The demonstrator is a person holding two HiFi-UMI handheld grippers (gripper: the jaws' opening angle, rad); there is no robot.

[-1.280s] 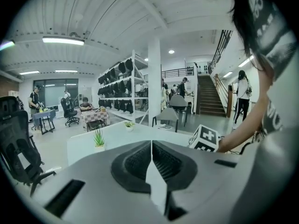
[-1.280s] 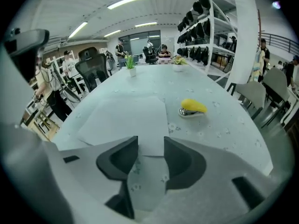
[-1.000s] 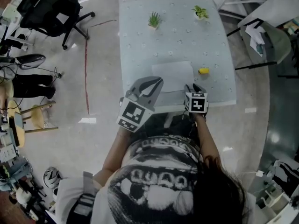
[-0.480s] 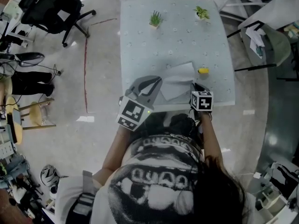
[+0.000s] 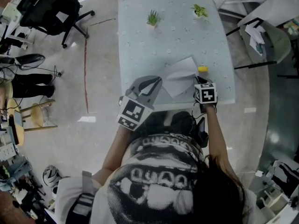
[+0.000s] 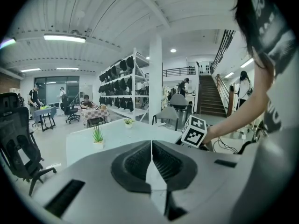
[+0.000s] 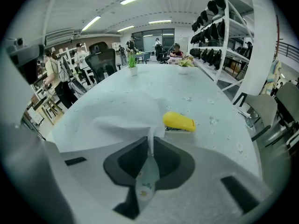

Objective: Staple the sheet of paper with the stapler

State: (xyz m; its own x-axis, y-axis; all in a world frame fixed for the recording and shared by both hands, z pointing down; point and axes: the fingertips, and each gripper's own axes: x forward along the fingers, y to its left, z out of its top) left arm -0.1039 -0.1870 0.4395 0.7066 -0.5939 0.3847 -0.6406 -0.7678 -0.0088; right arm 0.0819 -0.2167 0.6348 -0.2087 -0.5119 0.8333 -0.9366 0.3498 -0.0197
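The white sheet of paper [image 5: 180, 76] lies on the pale flowered table [image 5: 140, 45], with its near right corner lifted and creased. My right gripper [image 5: 196, 81] is shut on that corner; its jaws have just closed on it. In the right gripper view the paper [image 7: 117, 120] rises from between the right gripper's [image 7: 150, 146] jaws. The yellow stapler [image 5: 203, 70] rests just beyond the held corner, and in the right gripper view the stapler [image 7: 179, 122] lies to its right. My left gripper [image 5: 160, 80] hovers by the sheet's left edge. In its own view, the left gripper [image 6: 152, 143] is shut with nothing seen between the jaws.
Two small potted plants [image 5: 153, 18] [image 5: 199, 10] stand at the table's far end. The table's near edge [image 5: 177, 105] runs just under both grippers. An office chair [image 5: 51, 8] is on the floor at the far left, and another chair [image 5: 266, 38] is to the right of the table.
My right gripper closed on the sheet's near right corner and moved right, toward the stapler. The sheet came with it, turning and lifting. The left gripper stayed put.
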